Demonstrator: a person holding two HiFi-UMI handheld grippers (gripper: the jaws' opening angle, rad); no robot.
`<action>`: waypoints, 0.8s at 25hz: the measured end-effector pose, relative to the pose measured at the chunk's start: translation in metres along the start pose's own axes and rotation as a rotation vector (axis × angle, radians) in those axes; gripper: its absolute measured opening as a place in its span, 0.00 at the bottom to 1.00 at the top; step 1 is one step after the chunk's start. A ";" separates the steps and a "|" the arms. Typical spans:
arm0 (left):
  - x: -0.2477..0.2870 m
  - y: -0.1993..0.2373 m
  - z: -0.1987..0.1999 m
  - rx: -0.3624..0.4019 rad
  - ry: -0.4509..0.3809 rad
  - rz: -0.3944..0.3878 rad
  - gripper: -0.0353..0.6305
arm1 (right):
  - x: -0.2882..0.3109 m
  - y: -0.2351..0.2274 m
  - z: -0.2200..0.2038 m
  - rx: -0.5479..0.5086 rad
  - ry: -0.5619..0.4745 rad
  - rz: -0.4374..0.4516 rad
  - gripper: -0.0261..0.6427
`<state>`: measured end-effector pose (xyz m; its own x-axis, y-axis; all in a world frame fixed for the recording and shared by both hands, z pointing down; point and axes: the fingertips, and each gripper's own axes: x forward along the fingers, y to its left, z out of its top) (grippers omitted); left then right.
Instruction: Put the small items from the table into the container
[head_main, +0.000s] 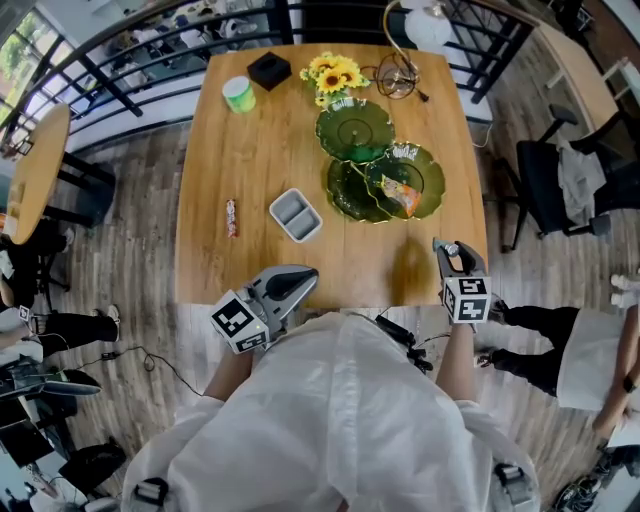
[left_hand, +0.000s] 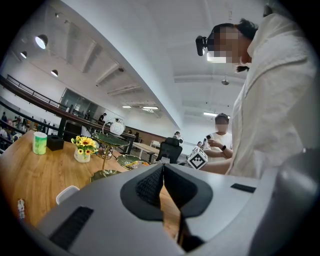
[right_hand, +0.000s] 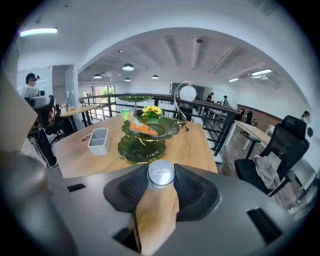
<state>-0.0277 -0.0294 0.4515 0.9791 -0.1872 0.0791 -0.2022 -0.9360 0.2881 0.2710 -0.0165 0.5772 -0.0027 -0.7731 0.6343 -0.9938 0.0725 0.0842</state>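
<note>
The right tool (right_hand: 161, 177) grips a small silver disc (right_hand: 160, 172), unseen from the head view; the left tool (left_hand: 163, 169) is closed, empty.

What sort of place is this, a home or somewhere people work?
Probably an open-plan office or shared workspace, perhaps on an upper level. A black office chair stands by another desk, and a black railing runs along the floor's edge.
</note>
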 end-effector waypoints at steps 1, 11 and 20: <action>0.000 0.000 0.000 0.000 -0.001 -0.001 0.06 | -0.002 -0.001 0.008 -0.003 -0.017 -0.004 0.28; 0.002 0.002 0.000 -0.003 0.001 0.016 0.06 | -0.010 -0.021 0.074 -0.051 -0.152 -0.024 0.28; 0.002 0.007 -0.005 -0.010 0.006 0.038 0.06 | 0.012 -0.028 0.111 -0.057 -0.223 0.013 0.28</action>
<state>-0.0274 -0.0344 0.4585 0.9705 -0.2210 0.0961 -0.2399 -0.9251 0.2943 0.2866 -0.0978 0.4973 -0.0465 -0.8915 0.4506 -0.9856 0.1145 0.1246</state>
